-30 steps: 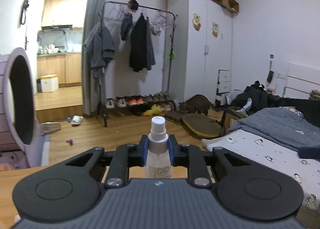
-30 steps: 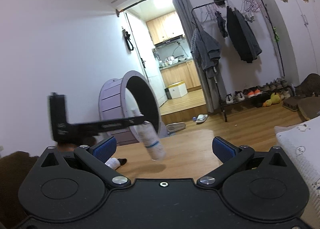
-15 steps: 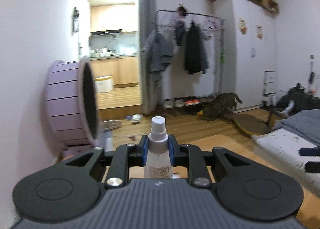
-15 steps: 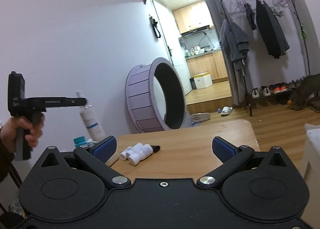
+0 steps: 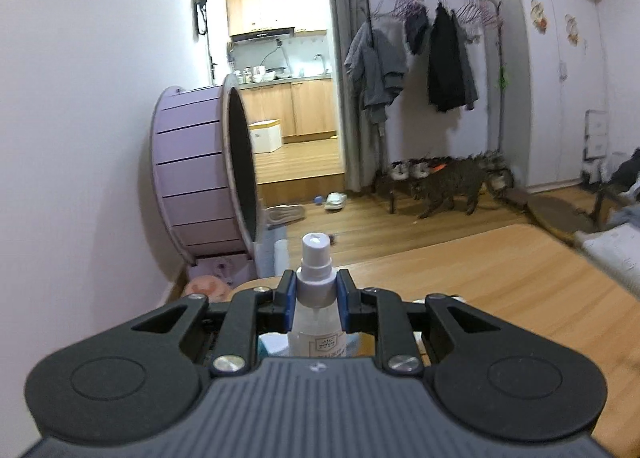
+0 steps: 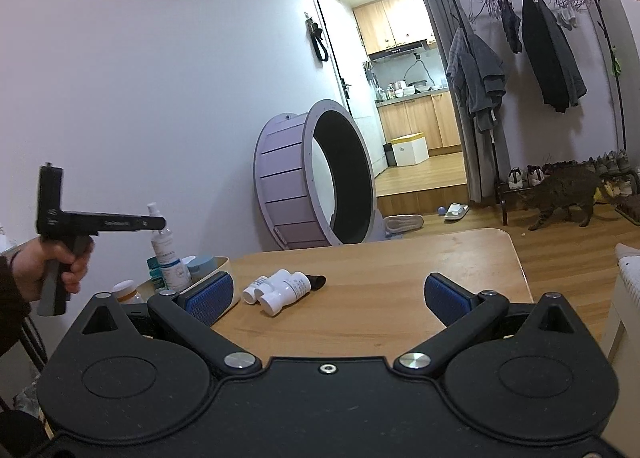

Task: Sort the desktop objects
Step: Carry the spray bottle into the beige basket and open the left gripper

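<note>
spray bottle (image 5: 316,298) upright, pinched in level left gripper (image 5: 316,294); right gripper (image 6: 328,294) spread

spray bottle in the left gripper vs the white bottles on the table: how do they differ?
The spray bottle stands upright, clamped in the left hand-held gripper over the bin; the white bottles lie on their sides on the table, ungripped. The former is slim with a nozzle; the latter are squat. All look white.

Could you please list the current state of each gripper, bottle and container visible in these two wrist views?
left gripper: shut on the spray bottle.
spray bottle: upright, held over the organizer box.
right gripper: open, empty.
white bottles: lying on their sides on the table.
organizer box: open-topped, holding bottles.
</note>
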A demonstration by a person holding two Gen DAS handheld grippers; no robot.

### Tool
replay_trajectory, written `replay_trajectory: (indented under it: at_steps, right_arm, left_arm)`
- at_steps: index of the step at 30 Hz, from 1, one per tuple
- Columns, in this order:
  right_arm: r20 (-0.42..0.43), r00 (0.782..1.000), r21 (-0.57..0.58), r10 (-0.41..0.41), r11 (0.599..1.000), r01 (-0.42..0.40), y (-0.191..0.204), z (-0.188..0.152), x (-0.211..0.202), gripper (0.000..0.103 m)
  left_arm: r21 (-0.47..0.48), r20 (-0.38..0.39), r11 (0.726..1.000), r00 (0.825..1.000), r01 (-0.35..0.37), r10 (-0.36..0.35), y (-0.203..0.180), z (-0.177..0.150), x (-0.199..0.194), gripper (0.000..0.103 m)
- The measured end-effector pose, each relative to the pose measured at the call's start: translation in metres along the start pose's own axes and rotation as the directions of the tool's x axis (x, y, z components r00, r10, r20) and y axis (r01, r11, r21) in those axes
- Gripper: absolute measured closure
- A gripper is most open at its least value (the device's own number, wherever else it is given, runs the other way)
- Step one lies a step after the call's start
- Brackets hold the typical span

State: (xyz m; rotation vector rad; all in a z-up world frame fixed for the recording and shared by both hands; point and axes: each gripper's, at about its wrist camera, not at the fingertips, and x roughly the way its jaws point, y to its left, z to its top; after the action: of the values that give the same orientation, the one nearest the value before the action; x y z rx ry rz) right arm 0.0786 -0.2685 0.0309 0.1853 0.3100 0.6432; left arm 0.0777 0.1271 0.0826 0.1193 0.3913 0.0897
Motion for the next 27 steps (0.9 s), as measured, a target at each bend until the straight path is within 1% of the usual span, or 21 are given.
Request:
replay_trajectory:
  at_steps: [1, 4, 5, 7, 9, 13, 15, 18, 21, 27]
  right_arm:
    - [-0.001, 1.000, 0.000, 0.001, 1.000, -0.001, 0.000, 0.000, 0.000, 0.000]
    - [-0.004, 1.000, 0.000, 0.002, 1.000, -0.002, 0.001, 0.000, 0.000, 0.000]
    - [-0.005, 1.000, -0.001, 0.003, 1.000, -0.003, 0.002, 0.000, 0.000, 0.000]
    - [-0.006, 1.000, -0.002, 0.005, 1.000, -0.005, 0.001, 0.001, 0.000, 0.000]
    - [-0.007, 1.000, -0.003, 0.005, 1.000, -0.005, 0.001, 0.001, 0.001, 0.000]
    - [-0.007, 1.000, -0.003, 0.006, 1.000, -0.006, 0.001, 0.000, 0.001, 0.000]
    - [-0.008, 1.000, 0.003, 0.023, 1.000, -0.023, 0.001, 0.000, 0.001, 0.000]
    - [-0.017, 0.998, 0.008, 0.062, 0.998, -0.062, 0.002, -0.001, 0.001, 0.000]
    - [-0.028, 0.995, 0.004, 0.097, 0.995, -0.097, 0.004, -0.002, 0.000, 0.000]
    - [-0.038, 0.987, -0.013, 0.156, 0.988, -0.157, 0.009, -0.001, -0.002, 0.000]
  left_arm:
    - [-0.001, -0.003, 1.000, 1.000, -0.009, 0.009, 0.001, -0.001, 0.001, 0.076]
    - [-0.012, -0.005, 1.000, 1.000, -0.008, 0.007, 0.007, -0.001, -0.002, 0.072]
    - [-0.015, -0.003, 1.000, 1.000, -0.006, 0.006, 0.008, -0.001, -0.006, 0.071]
    - [-0.020, 0.002, 1.000, 1.000, -0.006, 0.006, 0.009, -0.002, -0.015, 0.065]
    - [-0.028, 0.009, 1.000, 1.000, 0.000, 0.000, 0.010, -0.003, -0.024, 0.064]
    - [-0.034, 0.007, 0.997, 0.998, 0.064, -0.064, -0.007, -0.009, -0.038, 0.061]
    - [-0.036, -0.004, 0.994, 0.995, 0.103, -0.103, -0.022, -0.013, -0.038, 0.061]
    - [-0.060, -0.042, 0.985, 0.986, 0.161, -0.164, -0.046, -0.020, -0.030, 0.061]
    - [-0.078, -0.099, 0.979, 0.975, 0.191, -0.198, -0.070, -0.027, -0.012, 0.061]
    - [-0.099, -0.192, 0.981, 0.964, 0.166, -0.183, -0.107, -0.034, 0.034, 0.061]
